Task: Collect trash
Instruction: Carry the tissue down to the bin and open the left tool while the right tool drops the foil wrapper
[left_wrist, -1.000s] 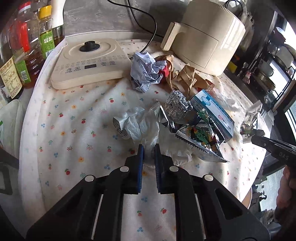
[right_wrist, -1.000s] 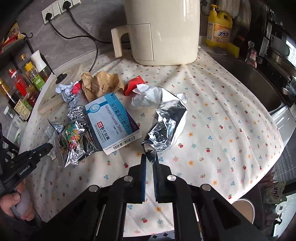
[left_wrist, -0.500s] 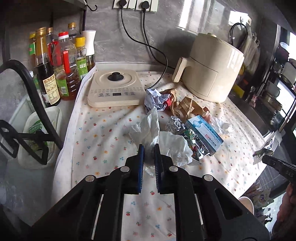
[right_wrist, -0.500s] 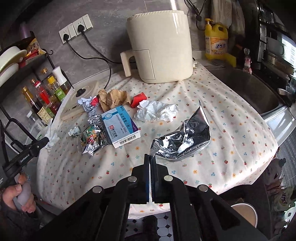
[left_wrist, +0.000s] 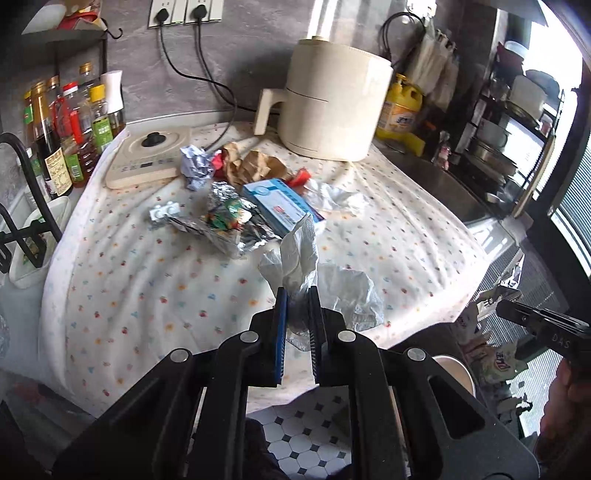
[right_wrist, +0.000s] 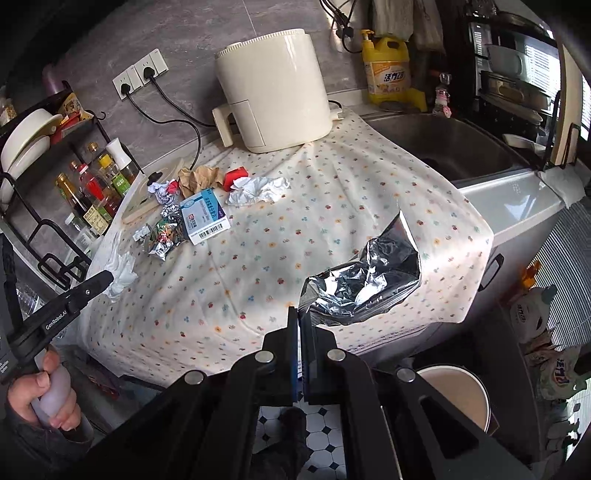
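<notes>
My left gripper (left_wrist: 296, 295) is shut on a crumpled white plastic wrapper (left_wrist: 301, 254) and holds it above the near edge of the counter. It shows in the right wrist view (right_wrist: 120, 273) too. My right gripper (right_wrist: 298, 314) is shut on a silver foil bag (right_wrist: 369, 280), held off the counter's front edge. On the flowered cloth (left_wrist: 147, 280) lie a blue medicine box (left_wrist: 280, 206), a foil snack bag (left_wrist: 225, 225), crumpled brown paper (left_wrist: 255, 166), a grey paper ball (left_wrist: 195, 166) and white tissue (right_wrist: 258, 188).
A cream air fryer (left_wrist: 332, 110) and a flat cooker (left_wrist: 147, 162) stand at the back. Bottles (left_wrist: 70, 136) line the left side. A sink (right_wrist: 454, 144) is to the right. A round bin (right_wrist: 458, 391) stands on the tiled floor below the counter edge.
Both grippers have pulled back and up from the counter, each carrying its piece of trash. The foil bag and the white wrapper have left the cloth; the floor and bin have come into view.
</notes>
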